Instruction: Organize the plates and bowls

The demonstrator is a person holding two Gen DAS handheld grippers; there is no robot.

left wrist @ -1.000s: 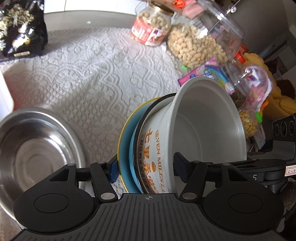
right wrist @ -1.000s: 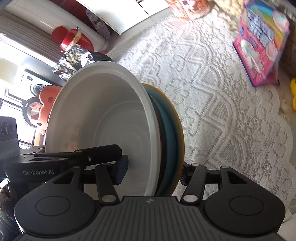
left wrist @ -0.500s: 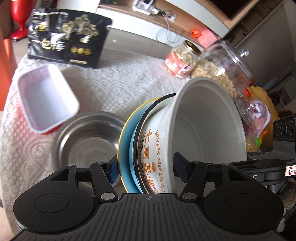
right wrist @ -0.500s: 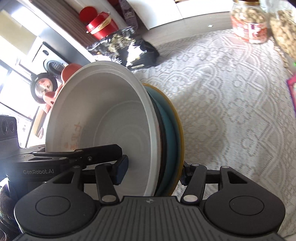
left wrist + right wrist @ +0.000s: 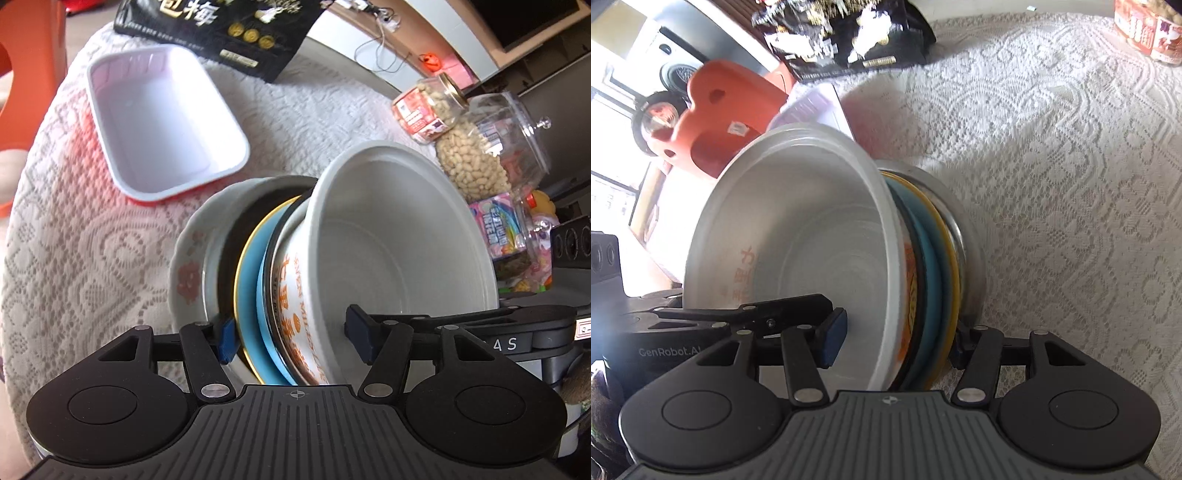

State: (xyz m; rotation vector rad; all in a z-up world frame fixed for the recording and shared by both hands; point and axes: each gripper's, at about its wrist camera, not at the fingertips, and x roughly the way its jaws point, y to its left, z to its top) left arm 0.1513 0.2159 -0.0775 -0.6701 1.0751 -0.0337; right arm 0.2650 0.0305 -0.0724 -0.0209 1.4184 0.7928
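Both grippers, left [image 5: 291,334] and right [image 5: 895,341], clamp the stacked white paper bowl [image 5: 399,251] and blue plate [image 5: 249,295] (over the steel bowl [image 5: 218,236]).

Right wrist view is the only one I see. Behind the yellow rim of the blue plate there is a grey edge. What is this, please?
Observer: The left wrist view shows a steel bowl there, just behind the held stack.
Operator: Does it stand directly on the lace cloth?
Observer: No, it sits in a flowered plate, white with pink blossoms.
Operator: How does the left gripper hold the stack?
Observer: The left gripper is shut on it, with one pad under the blue plate and the other inside the white bowl.
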